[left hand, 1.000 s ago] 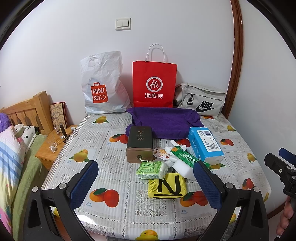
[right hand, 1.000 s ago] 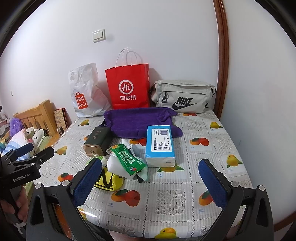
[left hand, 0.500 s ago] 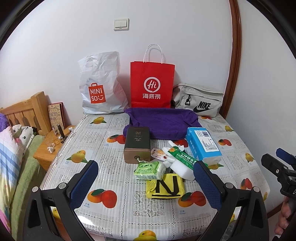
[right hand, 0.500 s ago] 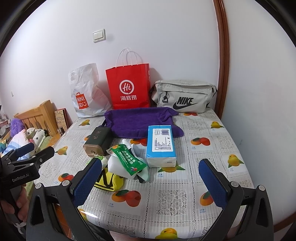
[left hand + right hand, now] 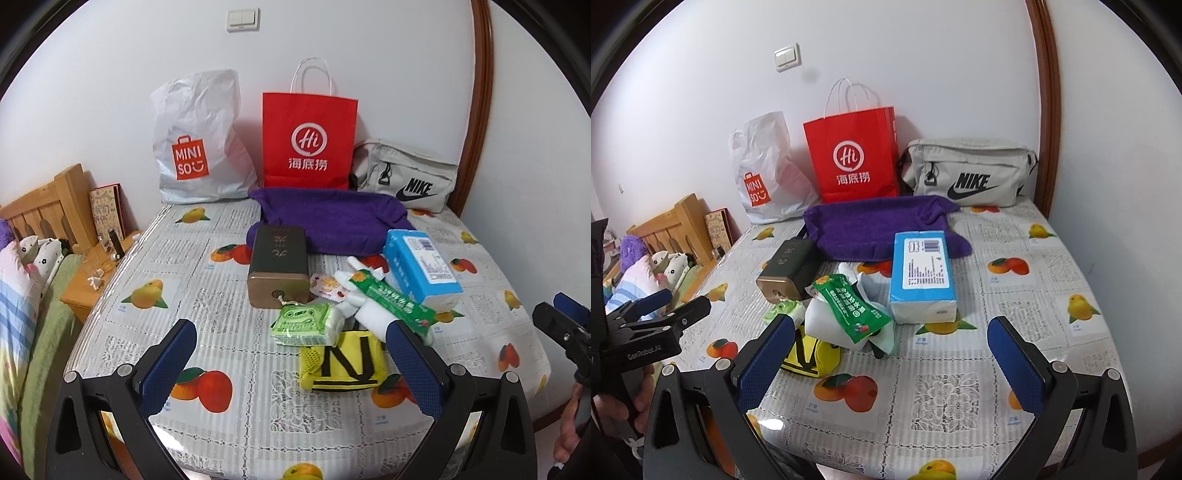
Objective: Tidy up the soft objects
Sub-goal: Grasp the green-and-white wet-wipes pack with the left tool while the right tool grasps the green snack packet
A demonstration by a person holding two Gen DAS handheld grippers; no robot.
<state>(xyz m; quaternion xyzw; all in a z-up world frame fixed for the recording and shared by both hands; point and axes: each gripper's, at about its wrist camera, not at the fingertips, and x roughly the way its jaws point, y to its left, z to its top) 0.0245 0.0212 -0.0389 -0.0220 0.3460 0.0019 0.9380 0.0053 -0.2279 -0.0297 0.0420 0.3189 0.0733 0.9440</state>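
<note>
Both grippers hover over the near edge of the bench [image 5: 229,417], jaws wide, nothing held — left gripper [image 5: 290,363], right gripper [image 5: 892,363]. Soft stuff sits in a pile mid-bench: yellow pouch [image 5: 341,363] nearest, green tissue pack [image 5: 304,325] touching it at 11 o'clock, green sachet [image 5: 393,299] lying on a white cloth [image 5: 371,315], blue tissue pack [image 5: 421,269] at 2 o'clock. Brown box [image 5: 279,266] at 12 o'clock of the pile, its far end on the purple towel [image 5: 332,218]. Against the wall — white bag [image 5: 199,140], red bag [image 5: 308,140], grey bag [image 5: 404,181].
</note>
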